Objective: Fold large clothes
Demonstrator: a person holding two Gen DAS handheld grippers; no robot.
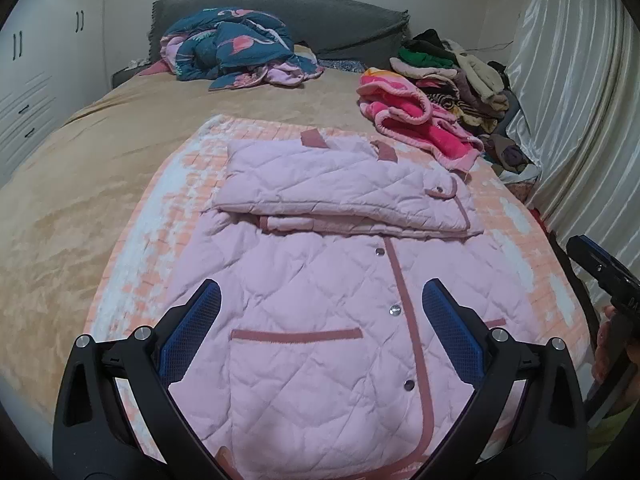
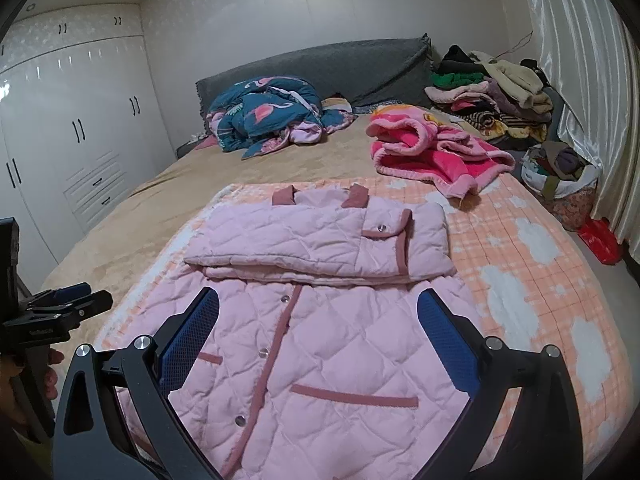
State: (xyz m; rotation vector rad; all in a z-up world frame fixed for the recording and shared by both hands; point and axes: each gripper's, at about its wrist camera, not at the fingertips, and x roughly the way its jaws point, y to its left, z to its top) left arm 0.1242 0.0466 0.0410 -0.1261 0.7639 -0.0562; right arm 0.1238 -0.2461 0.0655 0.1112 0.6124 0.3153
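Pink quilted coat (image 1: 320, 320) is lying on the bed (image 1: 80, 208), top folded down, long axis running away | left hand-held gripper (image 1: 320, 312) and right hand-held gripper (image 2: 318, 320) are both hovering wide open, empty, over its near hem | neither nearer.

Left gripper (image 1: 320, 300): black plastic frame w/ two angled arms, silver round screws at the pivots, blue mesh-textured pads (image 1: 192, 332) on inner finger faces. Right gripper (image 2: 318, 312): same build, black arms, silver screws, blue textured pads (image 2: 448, 344). Small white lettering on each black body, too small to read. Person's hand (image 2: 50, 376) shows on a black grip, near left.
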